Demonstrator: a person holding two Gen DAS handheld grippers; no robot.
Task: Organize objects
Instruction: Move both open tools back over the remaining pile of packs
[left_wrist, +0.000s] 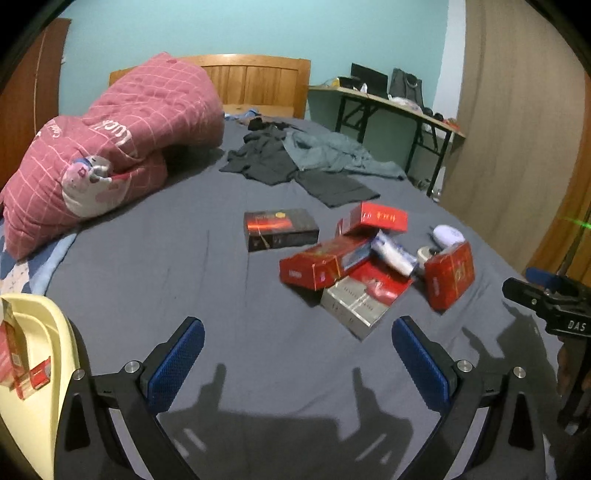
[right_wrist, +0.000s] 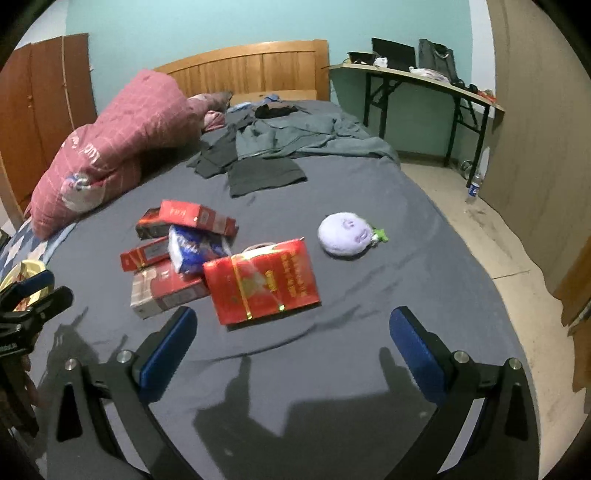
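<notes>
My left gripper (left_wrist: 297, 354) and right gripper (right_wrist: 291, 343) jaws stand open, empty, above glossy rectangular red cardboard boxes (right_wrist: 260, 282) on the grey-sheeted bed (right_wrist: 369, 295).

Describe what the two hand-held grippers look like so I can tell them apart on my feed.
They look alike. The left hand-held gripper and the right hand-held gripper each have a black frame with silver round bolts and two fingers faced with textured blue pads. Seen from the left camera, the right one's black body bears white letters "DAS". No cables or sleeves show.
</notes>
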